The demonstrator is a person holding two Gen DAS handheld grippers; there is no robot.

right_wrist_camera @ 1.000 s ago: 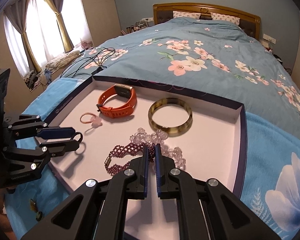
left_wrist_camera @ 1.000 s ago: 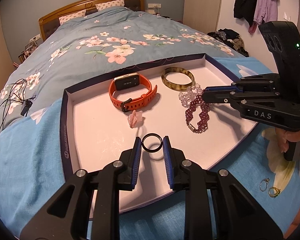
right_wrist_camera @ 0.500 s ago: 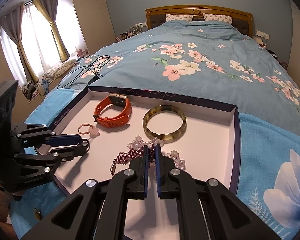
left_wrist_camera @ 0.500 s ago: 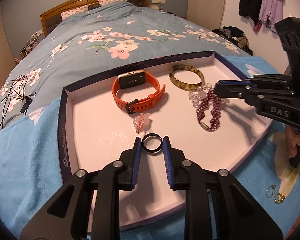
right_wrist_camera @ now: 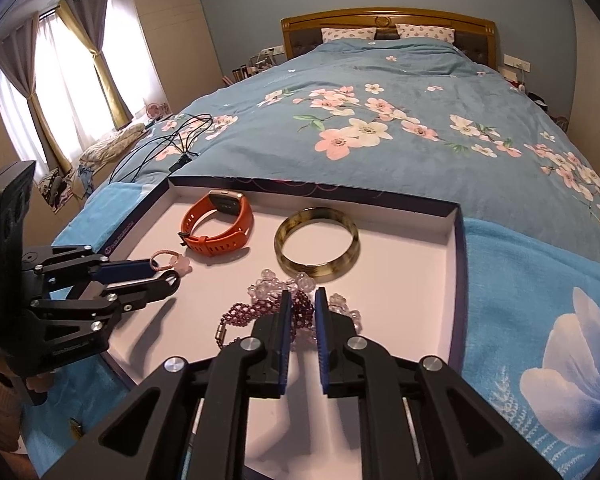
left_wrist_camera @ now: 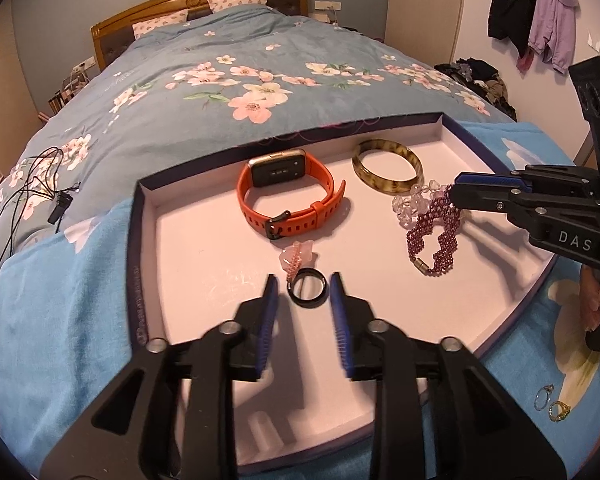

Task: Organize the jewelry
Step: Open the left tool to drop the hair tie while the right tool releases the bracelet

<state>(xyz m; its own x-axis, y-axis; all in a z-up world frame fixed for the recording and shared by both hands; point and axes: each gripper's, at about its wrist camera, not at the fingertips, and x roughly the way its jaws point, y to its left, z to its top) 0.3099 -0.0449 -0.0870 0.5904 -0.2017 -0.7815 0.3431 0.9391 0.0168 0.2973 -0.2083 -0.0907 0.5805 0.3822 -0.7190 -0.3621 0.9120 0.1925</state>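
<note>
A white tray (left_wrist_camera: pixel 204 248) with a dark rim lies on the bed. In it are an orange watch (left_wrist_camera: pixel 290 200), a tortoiseshell bangle (left_wrist_camera: pixel 388 170), a clear bead bracelet (left_wrist_camera: pixel 410 204), a purple bead bracelet (left_wrist_camera: pixel 434 236), a pink charm (left_wrist_camera: pixel 296 258) and a black ring (left_wrist_camera: pixel 306 288). My left gripper (left_wrist_camera: pixel 303 292) is open, and the black ring lies on the tray between its fingers. My right gripper (right_wrist_camera: pixel 301 304) is open a little over the purple bracelet (right_wrist_camera: pixel 256 312), not gripping it.
Two small rings (left_wrist_camera: pixel 552 402) lie on the blue blanket right of the tray. A black cable (left_wrist_camera: pixel 24 196) lies on the floral duvet at left. Clothes hang on the wall (left_wrist_camera: pixel 534 28) at far right. The tray's rim (right_wrist_camera: pixel 458 264) stands up all round.
My left gripper has opened and the black ring now lies on the tray next to the pink charm. My right gripper has opened slightly over the purple bracelet.
</note>
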